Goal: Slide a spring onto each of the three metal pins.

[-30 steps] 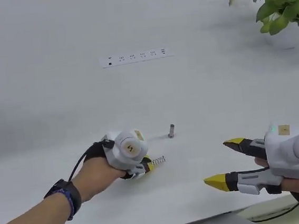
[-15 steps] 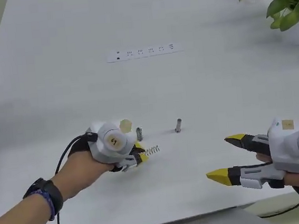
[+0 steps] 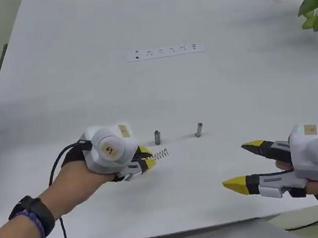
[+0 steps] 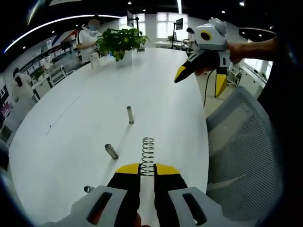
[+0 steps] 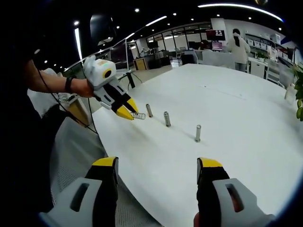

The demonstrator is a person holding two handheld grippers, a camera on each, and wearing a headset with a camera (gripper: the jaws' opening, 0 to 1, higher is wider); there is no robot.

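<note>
My left gripper (image 3: 144, 161) is shut on one end of a small coil spring (image 3: 159, 154), which sticks out past its yellow tips just above the white table. Two short metal pins (image 3: 157, 136) (image 3: 198, 130) stand upright beyond the spring. In the left gripper view the spring (image 4: 147, 155) points out from my left gripper (image 4: 147, 169), and three pins (image 4: 129, 115) (image 4: 111, 151) (image 4: 88, 189) stand to its left. My right gripper (image 3: 243, 165) hovers open and empty at the table's near right edge. The right gripper view has three pins (image 5: 148, 110) (image 5: 166, 118) (image 5: 198, 133) in a row beyond my right gripper (image 5: 157, 163).
A white power strip (image 3: 165, 51) lies flat farther back on the table (image 3: 89, 92). A potted plant (image 3: 314, 8) stands at the far right corner. A mesh chair (image 4: 241, 142) sits by the near edge. People stand far off in the room.
My left gripper has carried the spring leftward relative to the pins, uncovering a second pin. The head camera has shifted. The right gripper stays open in much the same place.
</note>
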